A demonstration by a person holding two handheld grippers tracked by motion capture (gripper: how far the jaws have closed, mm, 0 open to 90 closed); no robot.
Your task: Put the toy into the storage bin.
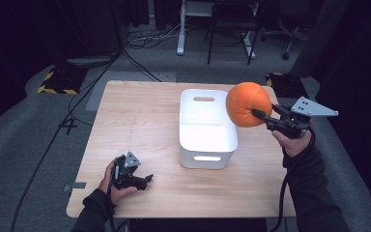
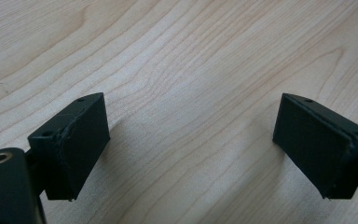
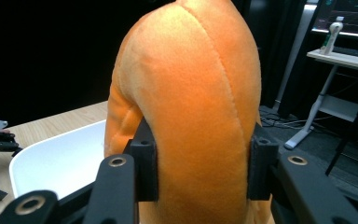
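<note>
An orange plush pumpkin [image 1: 248,103] hangs in the air over the right rim of a white plastic bin [image 1: 206,129]. My right gripper [image 1: 261,115] is shut on it from the right, both pads pressed into the soft fabric [image 3: 198,140]. The bin's empty white inside [image 3: 58,161] lies below and left of the plush in the right gripper view. Near the table's front left, my left gripper [image 1: 147,180] rests low over the wood, open, with bare wood [image 2: 191,135] between its two black pads.
The light wooden table [image 1: 140,121] has bare room left of the bin. Beyond its far edge are dark floor, cables, a desk leg [image 1: 180,29] and a chair [image 1: 232,29]. A desk with a bottle [image 3: 334,35] stands off to the right.
</note>
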